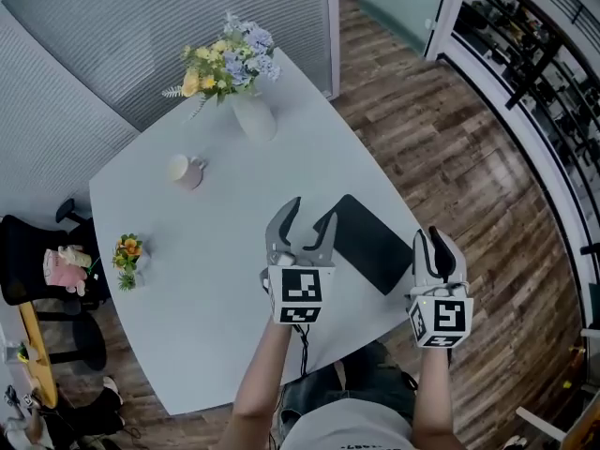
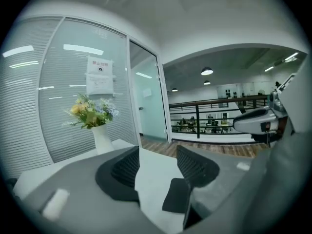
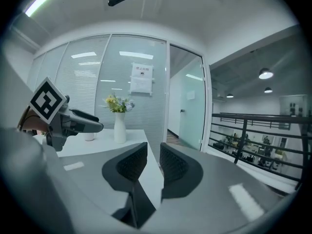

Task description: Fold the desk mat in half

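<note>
The black desk mat lies flat on the pale table near its right edge, a dark rectangle. My left gripper hovers above the table just left of the mat, its jaws wide apart and empty; below them in the left gripper view shows a dark piece of the mat. My right gripper hangs over the table's right edge, beside the mat's near corner. Its jaws stand a narrow gap apart with nothing between them. Neither gripper touches the mat.
A white vase of flowers stands at the table's far end, a mug left of centre, a small flower pot near the left edge. A black chair stands at the left. Wooden floor and a railing lie to the right.
</note>
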